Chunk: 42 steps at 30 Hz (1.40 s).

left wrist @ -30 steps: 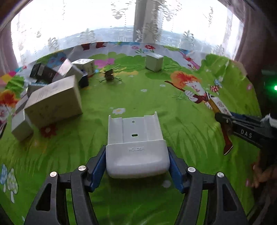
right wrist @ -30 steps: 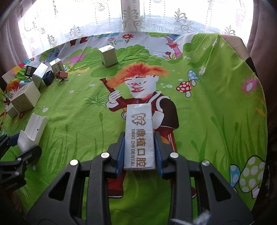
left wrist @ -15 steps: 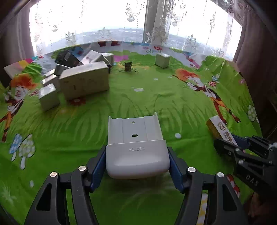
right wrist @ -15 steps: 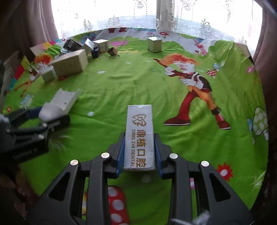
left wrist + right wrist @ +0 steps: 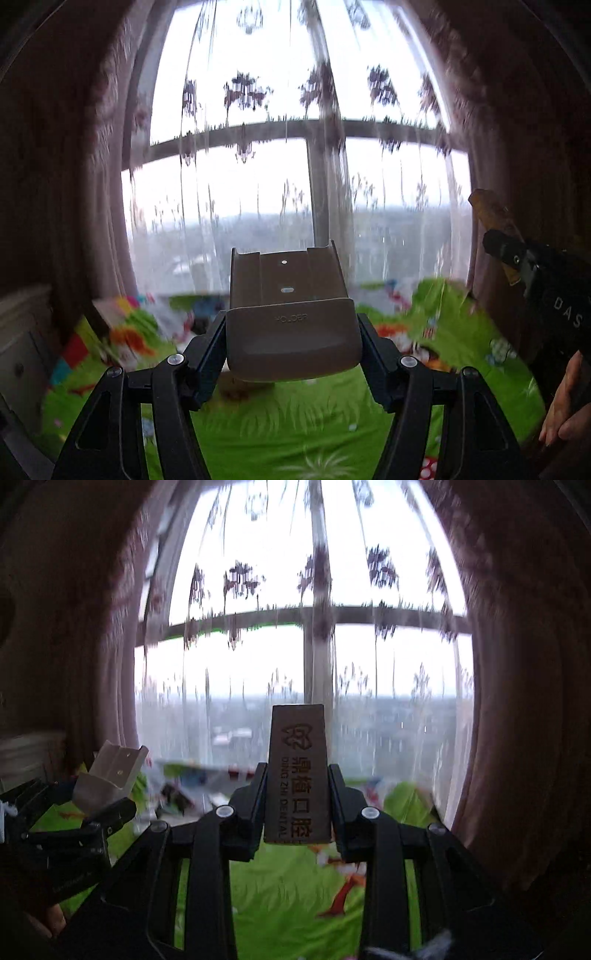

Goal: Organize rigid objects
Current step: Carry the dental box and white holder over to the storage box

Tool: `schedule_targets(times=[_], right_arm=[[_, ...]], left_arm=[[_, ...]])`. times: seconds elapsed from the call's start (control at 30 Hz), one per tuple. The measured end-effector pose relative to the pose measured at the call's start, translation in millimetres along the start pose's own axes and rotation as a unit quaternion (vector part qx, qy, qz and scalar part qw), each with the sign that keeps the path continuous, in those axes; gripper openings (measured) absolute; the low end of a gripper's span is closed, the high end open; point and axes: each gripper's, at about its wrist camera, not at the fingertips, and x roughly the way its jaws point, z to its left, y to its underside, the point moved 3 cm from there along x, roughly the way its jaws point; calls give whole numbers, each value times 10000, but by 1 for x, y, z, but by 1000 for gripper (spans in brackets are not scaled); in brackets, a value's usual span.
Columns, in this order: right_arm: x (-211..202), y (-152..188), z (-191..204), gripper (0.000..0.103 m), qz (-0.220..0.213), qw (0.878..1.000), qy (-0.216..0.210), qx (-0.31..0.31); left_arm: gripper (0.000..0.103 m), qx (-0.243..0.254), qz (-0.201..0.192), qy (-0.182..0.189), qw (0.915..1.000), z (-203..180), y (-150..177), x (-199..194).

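Left wrist view: left gripper (image 5: pixel 291 341) clamping the white holder (image 5: pixel 290 325), jaws pressing its two sides, the open tray end pointing toward 12 o'clock at the window (image 5: pixel 295 147). Nothing showing inside the holder's tray. Holder hanging raised above the green cartoon cloth (image 5: pixel 295 417), which is spreading blurred from 7 to 4 o'clock below. Right gripper (image 5: pixel 517 258) showing at 3 o'clock, gripping a tan box end, well apart from the holder. A hand (image 5: pixel 565 406) showing at 4 o'clock.

Right wrist view: right gripper (image 5: pixel 297 812) squeezing the dental box (image 5: pixel 297 775), jaws closing on its long sides, box pointing toward 12 o'clock, printed face up. Left gripper (image 5: pixel 99 805) appearing at 9 o'clock, carrying the holder (image 5: pixel 110 779) tilted. Blurred small boxes (image 5: pixel 177 797) lying at the cloth's far edge around 10 o'clock, too smeared to count. Dark curtains (image 5: pixel 517 664) framing both sides at 3 and 9 o'clock; sheer patterned curtain hanging over the glass. Open green cloth (image 5: pixel 288 893) stretching beneath both held things at 6 o'clock.
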Motion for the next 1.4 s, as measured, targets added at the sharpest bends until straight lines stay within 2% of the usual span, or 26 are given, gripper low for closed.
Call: schedule_targets(times=[0.13,0.43,0.57,0.73,0.9,1.07,1.2,1.3,1.37,1.4], right_arm=[[-13,-12,7,35,-209,9997,-32,-143],[-18,-6,25,35,58,9988,-410,-250],[-14,-1,47,35,260,9959,-795,-332],[-12,4,89,35,498,9857,-1470,-650],[-17,3,123,35,448,9762,-1970,-790],[-22,0,176,35,426,9545,-2712,-1167],[-19,11,227,35,860,9213,-3525,-1400],[-21,17,257,35,1053,9022,-3863,-1605],[-19,21,278,35,1285,8850,-4135,-1712],[-18,22,285,35,1344,8807,-4200,-1727]], left_arm=[[66,5,-86,75,9999,-1,-9,-10],[66,-62,102,-123,9999,19,0,-19],[66,-277,353,-273,9986,41,9,-22],[66,-455,606,-685,9948,74,28,-35],[66,-584,558,-1131,9903,108,31,-59],[66,-739,700,-1494,9835,139,39,-79],[66,-978,952,-1733,9754,166,52,-94],[66,-1119,1151,-2021,9661,188,66,-111],[66,-1247,1286,-2158,9599,201,75,-119],[66,-1351,1364,-2242,9554,210,80,-125]])
